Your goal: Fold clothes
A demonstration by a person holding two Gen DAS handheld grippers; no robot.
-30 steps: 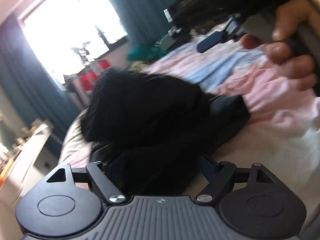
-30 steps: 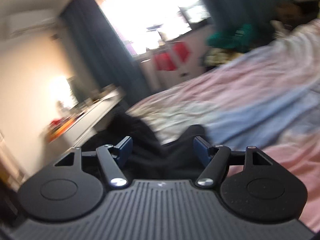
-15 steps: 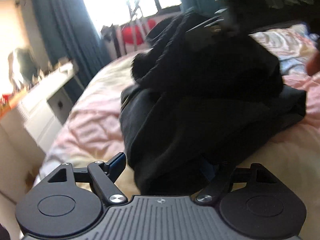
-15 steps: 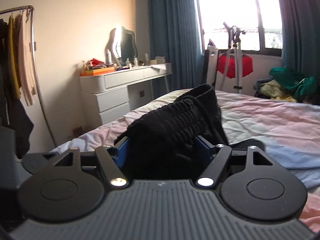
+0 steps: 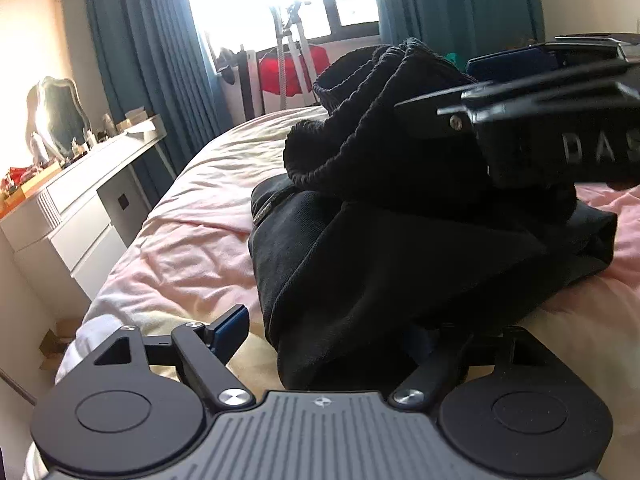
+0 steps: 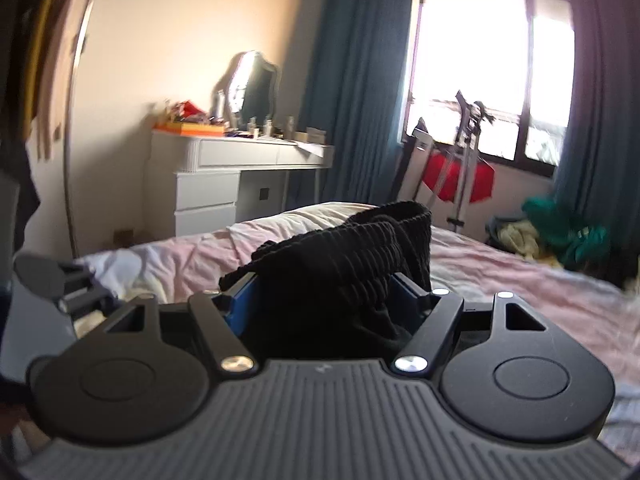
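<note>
Left wrist view: my left gripper [image 5: 332, 332] sits low at the near edge of the bed [image 5: 192, 240], jaws wide with the lower fold of the black garment [image 5: 400, 248] between them; one pad stands clear of the cloth, the other is buried under it, so I judge nothing pinched. My right gripper [image 6: 324, 300] has the ribbed waistband [image 6: 352, 252] filling its half-open jaws, both pads against the bunch, lifted above the pile, I think so this end can be laid over. Beyond, the dresser [image 6: 224, 176] and window [image 6: 480, 68].
</note>
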